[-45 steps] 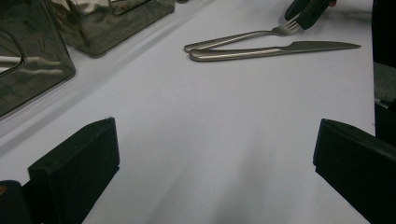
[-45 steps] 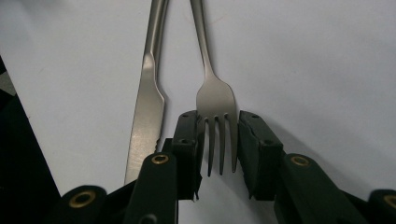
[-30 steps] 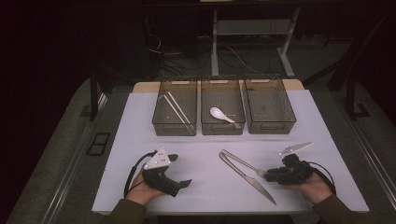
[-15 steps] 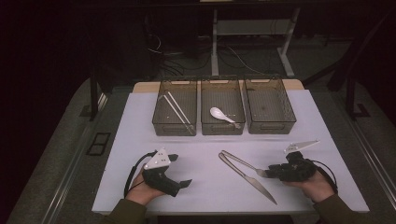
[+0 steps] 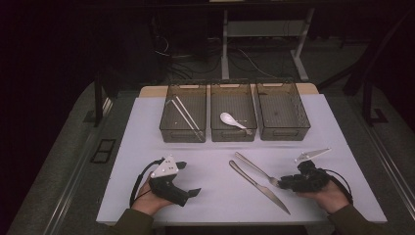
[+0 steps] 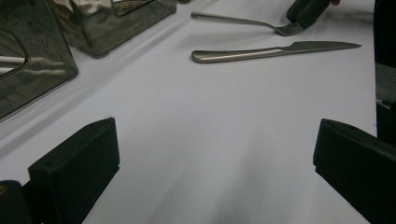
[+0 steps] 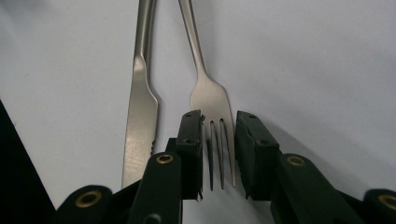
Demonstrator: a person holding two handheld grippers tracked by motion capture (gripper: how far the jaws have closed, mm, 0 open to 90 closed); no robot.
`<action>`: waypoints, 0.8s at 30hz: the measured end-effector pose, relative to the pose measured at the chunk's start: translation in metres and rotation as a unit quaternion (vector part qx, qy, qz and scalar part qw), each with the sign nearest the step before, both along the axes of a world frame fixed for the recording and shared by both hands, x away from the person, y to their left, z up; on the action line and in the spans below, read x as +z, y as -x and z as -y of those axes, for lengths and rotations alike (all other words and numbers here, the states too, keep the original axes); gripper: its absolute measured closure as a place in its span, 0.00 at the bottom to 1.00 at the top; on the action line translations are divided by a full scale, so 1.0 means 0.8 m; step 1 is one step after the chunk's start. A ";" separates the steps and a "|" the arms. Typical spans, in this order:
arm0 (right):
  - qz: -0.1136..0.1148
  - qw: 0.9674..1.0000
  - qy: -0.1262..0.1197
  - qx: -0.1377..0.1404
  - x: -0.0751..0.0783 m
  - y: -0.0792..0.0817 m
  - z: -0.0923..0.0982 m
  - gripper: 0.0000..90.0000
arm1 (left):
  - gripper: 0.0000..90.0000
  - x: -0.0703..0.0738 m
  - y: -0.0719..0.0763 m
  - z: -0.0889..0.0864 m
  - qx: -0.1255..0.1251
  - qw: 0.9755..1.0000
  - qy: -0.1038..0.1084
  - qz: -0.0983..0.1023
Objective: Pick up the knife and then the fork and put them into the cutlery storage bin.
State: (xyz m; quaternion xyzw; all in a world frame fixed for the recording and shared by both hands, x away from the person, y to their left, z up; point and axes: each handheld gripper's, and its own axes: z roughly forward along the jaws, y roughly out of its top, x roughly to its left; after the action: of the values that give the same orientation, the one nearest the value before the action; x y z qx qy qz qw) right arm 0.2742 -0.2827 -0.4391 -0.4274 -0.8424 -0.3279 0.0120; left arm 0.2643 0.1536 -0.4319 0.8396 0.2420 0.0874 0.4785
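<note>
Steel fork (image 7: 211, 100) lies on the white desk (image 5: 215, 196) near its front edge, toward the right corner, tines between the jaws of the right gripper (image 7: 219, 154). Those jaws have just been closing and stand on either side of the tines; whether the pads press yet I cannot tell. A knife (image 7: 140, 116) lies just beside the fork. The left gripper (image 6: 210, 154) rests near the front left, jaws wide apart over bare desk.

Three bins (image 5: 233, 118), one fork (image 5: 255, 169), one knife (image 5: 258, 186), one spoon (image 5: 231, 120).
</note>
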 end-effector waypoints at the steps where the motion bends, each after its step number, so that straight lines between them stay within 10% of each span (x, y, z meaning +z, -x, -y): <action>1: -0.001 1.000 0.001 0.000 -0.001 0.000 0.000 0.80 | 0.00 0.000 0.000 0.000 0.000 1.000 0.000 0.000; 24: 0.001 1.000 -0.010 0.010 0.003 -0.001 -0.001 0.69 | 0.00 0.000 0.000 0.000 0.001 1.000 -0.001 0.000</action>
State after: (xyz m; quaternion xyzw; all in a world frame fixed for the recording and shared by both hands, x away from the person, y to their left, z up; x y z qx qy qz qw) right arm 0.2748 -0.2817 -0.4364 -0.4187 -0.8434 -0.3362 0.0188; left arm 0.2646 0.1538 -0.4320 0.8400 0.2427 0.0881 0.4772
